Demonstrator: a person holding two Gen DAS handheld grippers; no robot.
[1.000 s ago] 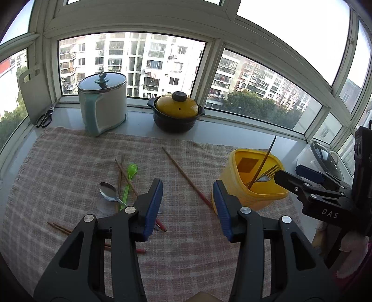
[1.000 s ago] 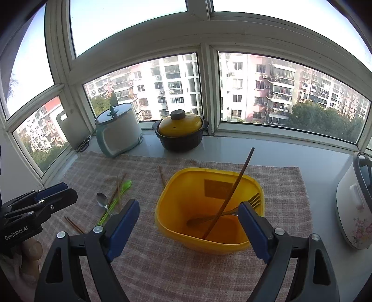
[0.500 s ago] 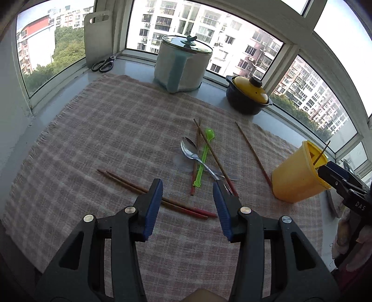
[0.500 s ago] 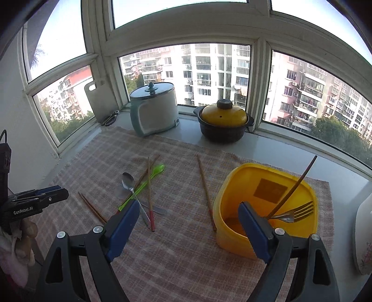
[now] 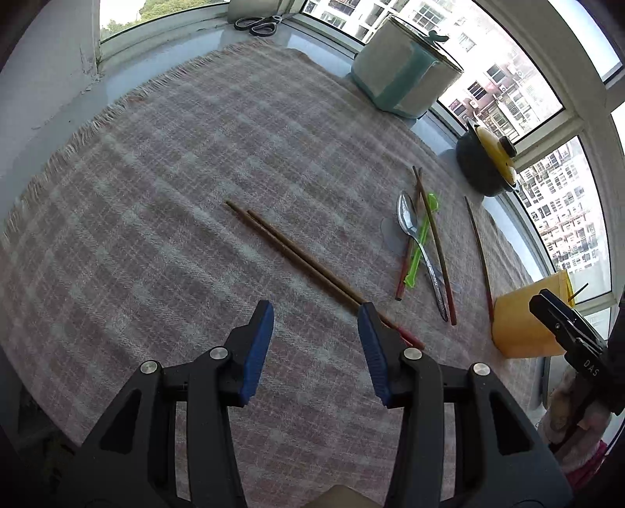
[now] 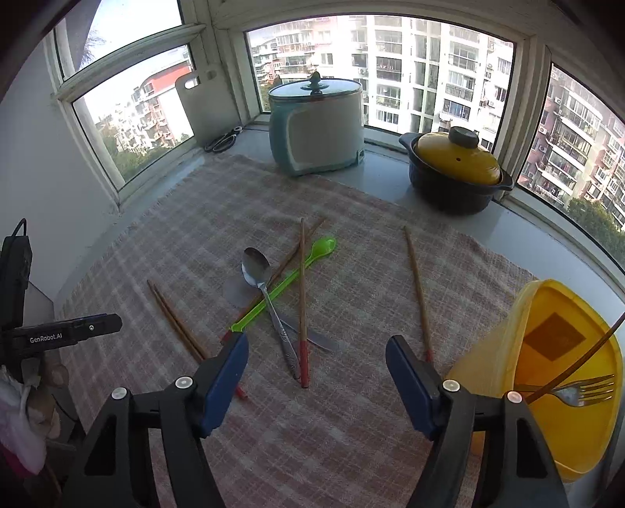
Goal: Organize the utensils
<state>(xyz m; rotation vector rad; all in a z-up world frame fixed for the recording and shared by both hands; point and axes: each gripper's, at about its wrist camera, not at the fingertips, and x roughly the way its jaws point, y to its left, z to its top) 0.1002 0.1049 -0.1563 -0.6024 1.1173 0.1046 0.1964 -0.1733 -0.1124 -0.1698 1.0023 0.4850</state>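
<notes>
Right wrist view: yellow bin (image 6: pixel 547 375) holds fork (image 6: pixel 578 389) and chopstick (image 6: pixel 574 359).

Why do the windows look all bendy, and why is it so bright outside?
Right wrist view: the fisheye lens bows the window frame and darkens the corners; the sky glares white. Left wrist view: the checked cloth bulges round; the yellow tub sits squeezed at the edge.

Bright daylight through the windows (image 6: pixel 429 78), blown out to near white at the top of both views. Soft, faint shadows on the cloth (image 5: pixel 175 195), with strong fisheye bending of frames and cloth edges and dark vignetting in the corners. Sharp enough at centre; slight smear toward the rims, perhaps motion blur.
</notes>
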